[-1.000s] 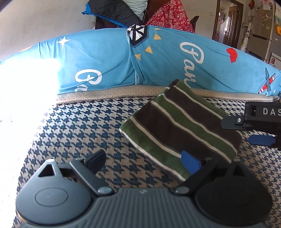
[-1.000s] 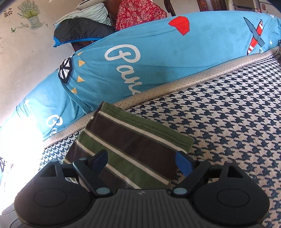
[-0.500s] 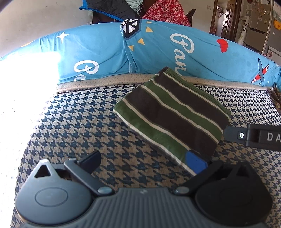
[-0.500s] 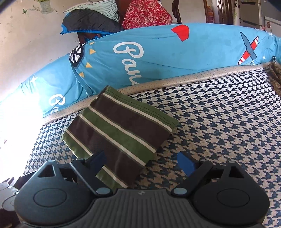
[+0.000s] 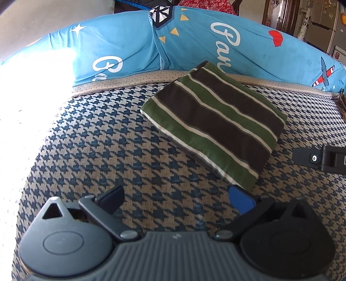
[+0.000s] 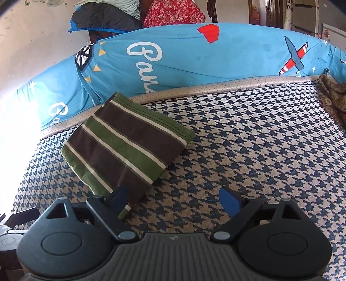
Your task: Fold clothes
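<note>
your left gripper (image 5: 176, 197) and right gripper (image 6: 176, 198) both gape, grasping nothing. the folded striped cloth (image 5: 214, 129) lies ahead of your jaws, its long axis slanting from near corner toward the blue bolster (image 6: 194, 62), perhaps brushing your right gripper's left pad.

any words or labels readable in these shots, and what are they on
"Par", cut off by the folded striped cloth: white script on the blue cushion cover.
"Ga", rest hidden: white script lower left on the same cover.
A white letter on the right gripper's black arm: cut off at the frame edge, unreadable.
Fridge stickers: too small to read.
</note>
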`<action>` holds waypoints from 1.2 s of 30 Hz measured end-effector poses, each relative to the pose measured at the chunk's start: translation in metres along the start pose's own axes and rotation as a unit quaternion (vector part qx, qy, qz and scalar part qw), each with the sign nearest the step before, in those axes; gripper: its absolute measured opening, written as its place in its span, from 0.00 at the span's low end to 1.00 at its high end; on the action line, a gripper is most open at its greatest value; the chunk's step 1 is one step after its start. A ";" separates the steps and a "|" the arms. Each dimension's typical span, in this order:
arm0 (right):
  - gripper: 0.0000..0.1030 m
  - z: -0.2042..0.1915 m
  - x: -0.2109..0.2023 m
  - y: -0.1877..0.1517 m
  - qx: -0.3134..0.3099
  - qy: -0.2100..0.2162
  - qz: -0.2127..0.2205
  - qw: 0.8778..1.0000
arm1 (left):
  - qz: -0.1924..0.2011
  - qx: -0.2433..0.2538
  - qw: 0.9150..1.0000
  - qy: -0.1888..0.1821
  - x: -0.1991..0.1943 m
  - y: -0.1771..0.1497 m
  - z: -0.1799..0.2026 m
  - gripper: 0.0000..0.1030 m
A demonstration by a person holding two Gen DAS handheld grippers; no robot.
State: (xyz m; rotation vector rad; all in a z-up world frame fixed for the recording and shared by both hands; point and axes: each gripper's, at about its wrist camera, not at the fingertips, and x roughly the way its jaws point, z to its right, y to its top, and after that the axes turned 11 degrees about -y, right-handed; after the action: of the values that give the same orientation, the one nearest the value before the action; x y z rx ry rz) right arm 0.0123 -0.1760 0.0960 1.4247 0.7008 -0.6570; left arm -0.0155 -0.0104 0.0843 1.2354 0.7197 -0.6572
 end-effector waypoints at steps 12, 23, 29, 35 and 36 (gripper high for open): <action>0.87 -0.011 0.006 -0.005 -0.039 -0.009 -0.010 0.999 | -0.006 -0.024 1.000 -0.013 0.002 0.003 -0.003 1.00; 0.87 -0.018 0.009 -0.005 -0.059 -0.007 -0.012 0.998 | -0.003 -0.010 1.000 -0.005 0.003 0.003 -0.001 1.00; 0.87 -0.018 0.012 -0.006 -0.064 -0.009 -0.016 0.998 | -0.001 -0.008 1.000 -0.004 0.003 0.004 -0.002 1.00; 0.87 -0.018 0.013 -0.006 -0.070 -0.009 -0.019 0.997 | -0.008 -0.003 1.000 -0.002 0.005 0.003 -0.002 1.00; 0.87 -0.018 0.014 -0.006 -0.071 -0.010 -0.019 0.997 | -0.008 -0.002 1.000 -0.002 0.005 0.003 -0.002 1.00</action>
State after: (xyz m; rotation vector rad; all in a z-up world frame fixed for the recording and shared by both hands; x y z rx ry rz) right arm 0.0155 -0.1580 0.0812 1.2752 0.7459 -0.6377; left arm -0.0099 -0.0084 0.0818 1.2243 0.7282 -0.6710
